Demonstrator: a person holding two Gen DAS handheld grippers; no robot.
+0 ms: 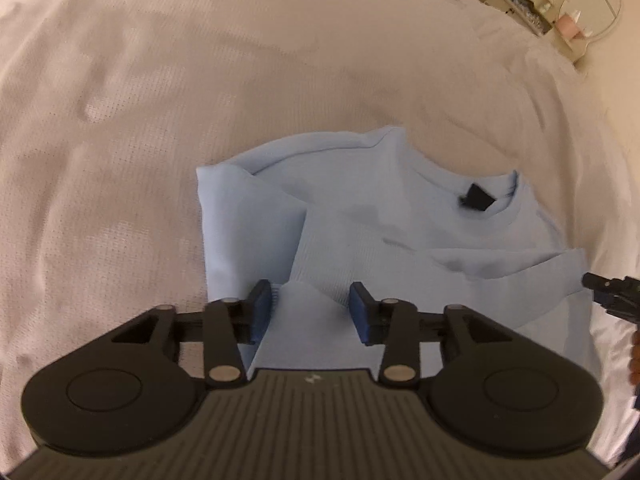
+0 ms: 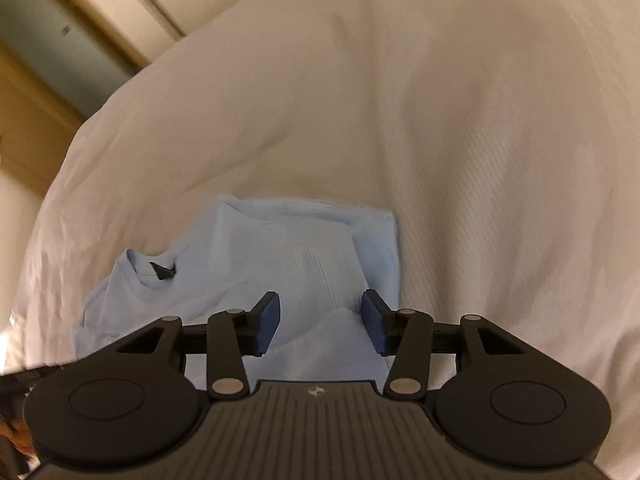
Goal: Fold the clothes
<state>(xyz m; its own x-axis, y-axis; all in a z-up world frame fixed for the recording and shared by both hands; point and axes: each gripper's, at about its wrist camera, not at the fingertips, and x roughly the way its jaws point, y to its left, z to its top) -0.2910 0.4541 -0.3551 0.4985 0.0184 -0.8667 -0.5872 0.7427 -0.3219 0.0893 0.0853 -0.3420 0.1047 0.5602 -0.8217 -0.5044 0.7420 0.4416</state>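
A light blue T-shirt (image 1: 380, 220) lies partly folded on a white bed cover (image 1: 160, 120), sleeves turned in and a black label (image 1: 476, 196) showing in the collar. My left gripper (image 1: 310, 294) hovers over the shirt's near edge. It is open, and a raised fold of cloth sits between its blue pads without being pinched. In the right wrist view the same shirt (image 2: 260, 248) lies with the collar label (image 2: 162, 272) to the left. My right gripper (image 2: 320, 300) is open above a hump of the fabric. Its tip (image 1: 612, 296) also shows at the right edge of the left wrist view.
The bed cover (image 2: 480, 120) spreads wide around the shirt on all sides. A dressing table with a round mirror (image 1: 592, 12) stands beyond the bed's far right corner. Wooden doors and cupboards (image 2: 60, 40) line the wall past the bed's left edge.
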